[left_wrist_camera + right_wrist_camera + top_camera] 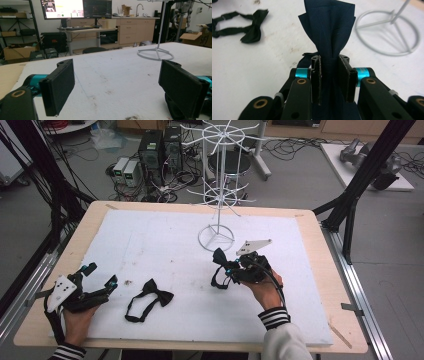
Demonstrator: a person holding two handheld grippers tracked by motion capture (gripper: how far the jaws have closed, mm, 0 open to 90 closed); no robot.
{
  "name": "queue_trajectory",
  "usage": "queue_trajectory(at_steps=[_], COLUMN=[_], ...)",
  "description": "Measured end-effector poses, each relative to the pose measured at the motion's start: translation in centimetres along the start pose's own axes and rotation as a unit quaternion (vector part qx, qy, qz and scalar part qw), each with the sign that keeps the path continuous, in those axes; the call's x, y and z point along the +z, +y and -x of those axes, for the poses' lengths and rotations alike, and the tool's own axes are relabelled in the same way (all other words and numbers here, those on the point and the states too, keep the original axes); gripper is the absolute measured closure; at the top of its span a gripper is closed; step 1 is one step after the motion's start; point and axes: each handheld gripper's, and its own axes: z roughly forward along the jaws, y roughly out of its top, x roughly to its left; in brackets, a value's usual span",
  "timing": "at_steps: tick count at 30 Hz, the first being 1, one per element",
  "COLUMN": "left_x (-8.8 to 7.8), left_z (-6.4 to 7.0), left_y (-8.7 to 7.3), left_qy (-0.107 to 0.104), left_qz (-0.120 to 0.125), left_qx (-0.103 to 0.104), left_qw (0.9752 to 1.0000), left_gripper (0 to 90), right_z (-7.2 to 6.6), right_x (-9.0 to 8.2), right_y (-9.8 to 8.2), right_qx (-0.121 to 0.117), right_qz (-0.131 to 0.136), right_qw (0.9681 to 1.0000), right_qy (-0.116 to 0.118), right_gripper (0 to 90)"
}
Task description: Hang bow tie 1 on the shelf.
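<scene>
My right gripper [227, 266] is shut on a dark blue bow tie [330, 27], pinched at its knot; one wing stands up past the jaws and the strap [218, 281] hangs in a loop below. It is held just above the white pad, in front of the white wire rack's ring base [216, 238]. A second, black bow tie [150, 299] lies flat on the pad between the two hands, also visible as the black bow tie [239, 26] at the upper left of the right gripper view. My left gripper [100, 277] rests at the table's left front, jaws wide open with nothing between them.
The white wire rack [222, 165] with several hook arms stands at the pad's far middle; its ring base [155, 53] shows in the left gripper view. The white foam pad [165, 245] covers most of the wooden table [320, 270]. Computers and cables sit on the floor beyond.
</scene>
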Motion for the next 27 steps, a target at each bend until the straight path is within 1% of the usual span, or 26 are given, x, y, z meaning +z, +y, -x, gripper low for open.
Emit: queue_trajectory(at_steps=[1,2,3,6,7,13,14,15,16,19,23,24,27], left_x=[0.0,0.0,0.0,0.0,0.0,0.0,0.0,0.0,0.0,0.0,0.0,0.0,0.0], left_z=[0.0,0.0,0.0,0.0,0.0,0.0,0.0,0.0,0.0,0.0,0.0,0.0,0.0], left_y=[0.0,0.0,0.0,0.0,0.0,0.0,0.0,0.0,0.0,0.0,0.0,0.0,0.0], left_qy=[0.001,0.001,0.001,0.001,0.000,0.000,0.001,0.000,0.000,0.001,0.000,0.001,0.001], left_qz=[0.001,0.001,0.001,0.000,0.000,0.001,0.001,0.000,0.000,0.002,0.002,0.002,0.003], left_qx=[0.000,0.000,0.000,0.000,0.000,0.000,0.000,0.000,-0.001,-0.001,-0.002,-0.001,-0.001], left_qw=[1.0000,1.0000,1.0000,1.0000,1.0000,1.0000,1.0000,1.0000,1.0000,1.0000,1.0000,1.0000,1.0000], left_gripper=[14.0,14.0,14.0,14.0,14.0,14.0,14.0,14.0,14.0,14.0,14.0,14.0,14.0], right_z=[0.0,0.1,0.2,0.4,0.5,0.7,0.7,0.9,0.9,1.0,1.2,1.2,1.4], right_x=[0.0,-0.4,-0.5,-0.9,-1.0,-1.8,-2.0,-2.3,-2.3,-2.8,-3.5,-3.5,-4.0], right_y=[0.0,0.0,0.0,0.0,0.0,0.1,0.1,0.3,0.3,0.7,1.4,1.4,1.8], right_qx=[0.000,0.005,0.006,0.009,0.009,0.013,0.016,0.013,0.013,0.017,0.018,0.018,0.018], right_qz=[0.000,0.014,0.020,0.026,0.030,0.048,0.052,0.061,0.061,0.076,0.095,0.095,0.107], right_qw=[1.0000,0.9999,0.9998,0.9996,0.9995,0.9987,0.9985,0.9979,0.9979,0.9967,0.9950,0.9950,0.9938], right_qy=[0.000,-0.003,-0.003,-0.003,0.000,-0.012,-0.011,-0.017,-0.017,-0.024,-0.027,-0.027,-0.023], right_gripper=[74.6,74.6,74.6,74.6,74.6,74.6,74.6,74.6,74.6,74.6,74.6,74.6,74.6])
